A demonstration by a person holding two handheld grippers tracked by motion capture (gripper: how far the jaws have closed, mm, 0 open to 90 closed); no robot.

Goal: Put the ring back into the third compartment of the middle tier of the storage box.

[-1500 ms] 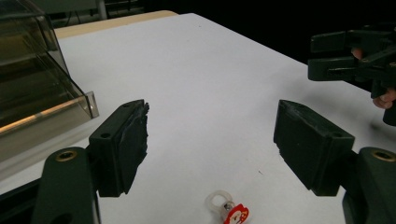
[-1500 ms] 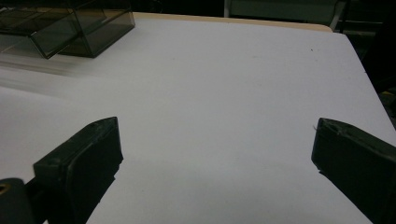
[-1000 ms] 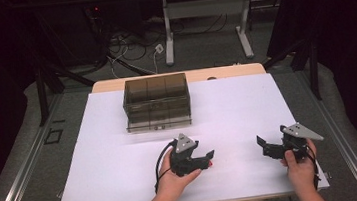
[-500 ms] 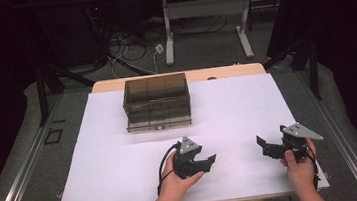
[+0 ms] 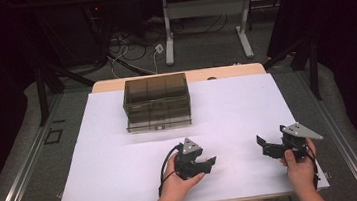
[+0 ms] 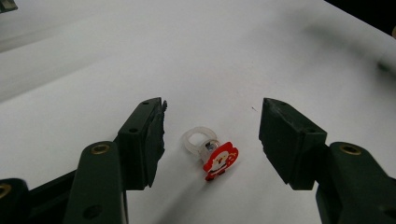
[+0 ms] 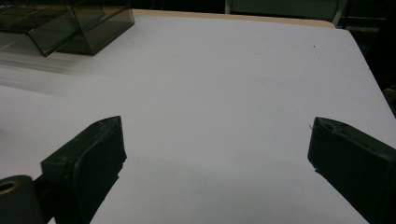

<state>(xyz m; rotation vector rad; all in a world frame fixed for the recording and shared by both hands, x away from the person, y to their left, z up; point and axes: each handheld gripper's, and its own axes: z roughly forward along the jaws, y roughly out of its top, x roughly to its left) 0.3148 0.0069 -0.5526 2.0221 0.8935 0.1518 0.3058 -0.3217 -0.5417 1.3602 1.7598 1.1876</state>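
The left gripper [image 6: 212, 135] fingers are closing around the Santa ring [image 6: 211, 152] lying between them, untouched; right gripper [image 7: 217, 154] fingers are standing spread, empty.

Both grippers black: left gripper [image 5: 209, 163], right gripper [image 5: 264, 147]; grey triangular top plates, brass-coloured screws (blk cable trailing).

A small ring [image 6: 208, 151] lay on the white surface [image 6: 196, 60], its band of translucent, milky plastic forming a rounded loop. A flat red-and-white Santa figure was fixed to the front of the band, tilted to one side, with a tiny dark part showing where figure and band met. The ring rested between the left gripper's [image 6: 210, 140] two black jaws, touching neither.
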